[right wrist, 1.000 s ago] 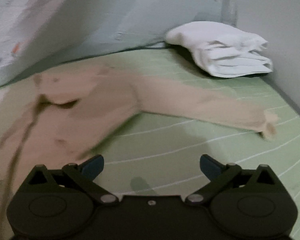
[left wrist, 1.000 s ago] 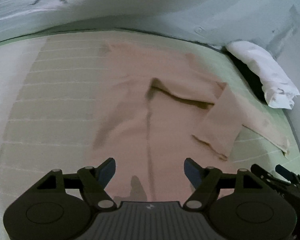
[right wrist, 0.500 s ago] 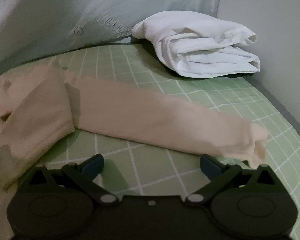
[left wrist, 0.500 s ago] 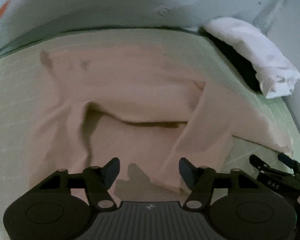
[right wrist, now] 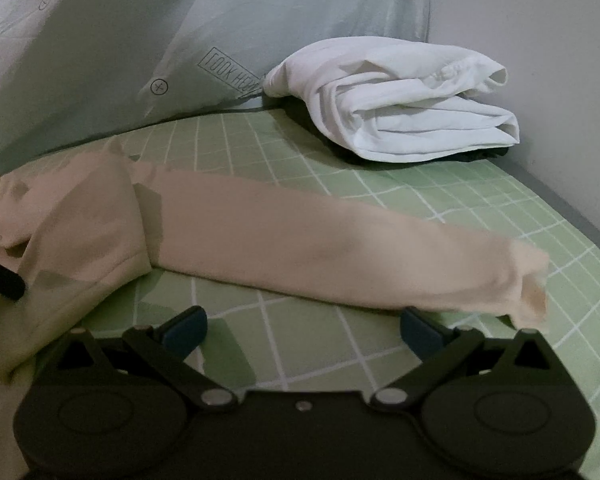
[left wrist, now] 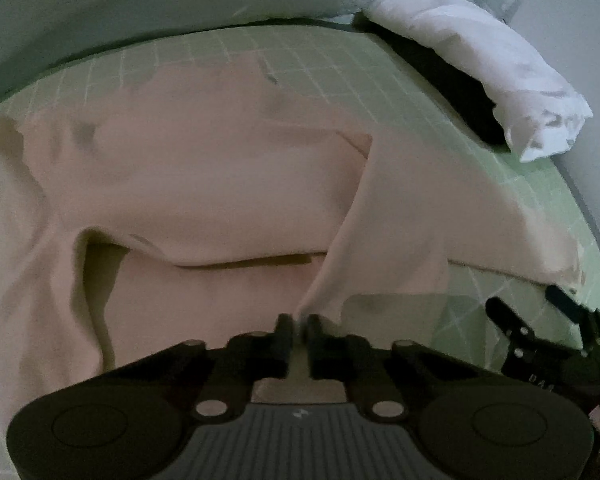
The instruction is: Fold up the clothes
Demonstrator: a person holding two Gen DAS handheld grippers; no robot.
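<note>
One green checked bedsheet (right wrist: 440, 216), grey pillow (right wrist: 228, 32), pale wall (right wrist: 540, 40)

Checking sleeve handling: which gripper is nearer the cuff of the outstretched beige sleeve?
Right. The right gripper hangs open just short of the cuff, not touching. The left gripper is shut on the beige shirt at its other, folded-over sleeve.

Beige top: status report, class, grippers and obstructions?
Left gripper shut on beige top. Right gripper open, sleeve just beyond. White bundle apart, nothing in the way.
</note>
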